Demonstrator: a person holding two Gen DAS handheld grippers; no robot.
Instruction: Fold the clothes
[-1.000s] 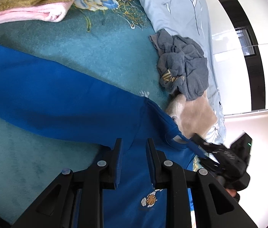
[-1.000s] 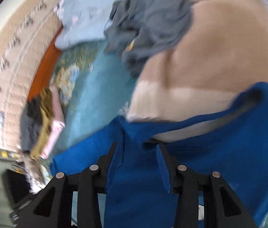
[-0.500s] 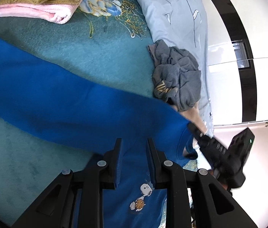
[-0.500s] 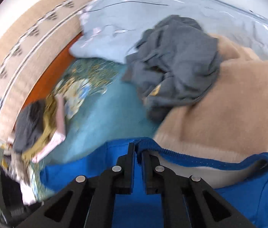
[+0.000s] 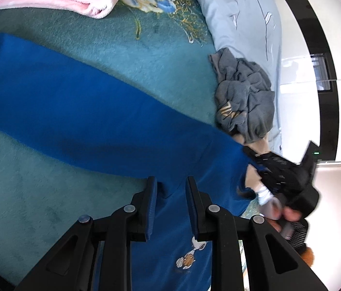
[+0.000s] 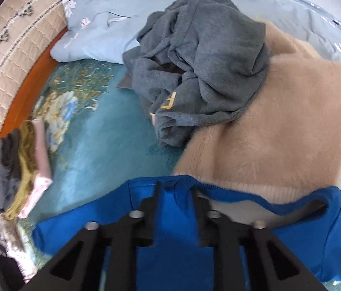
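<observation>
A bright blue sweater (image 5: 97, 111) lies spread on the teal bedspread (image 5: 37, 194), one sleeve stretching left, a cartoon print near the bottom. My left gripper (image 5: 170, 189) stands open just above the sweater's body beside the sleeve seam, holding nothing. At the right, my right gripper (image 5: 277, 167) sits at the sweater's neck, with a hand behind it. In the right wrist view the right gripper (image 6: 175, 191) is open, and the ribbed collar of the blue sweater (image 6: 175, 242) lies between its fingers.
A crumpled grey garment (image 6: 202, 60) lies on a beige fuzzy sweater (image 6: 279, 133) just beyond the collar. A light blue duvet (image 6: 112, 14) lies behind them. A folded stack of pink, mustard and grey clothes (image 6: 25, 165) sits far left by the quilted headboard (image 6: 5, 38).
The right gripper was open, shut on the blue collar half a second ago, and now stands open again. The collar has shifted over the beige sweater's edge. The left gripper stayed open.
</observation>
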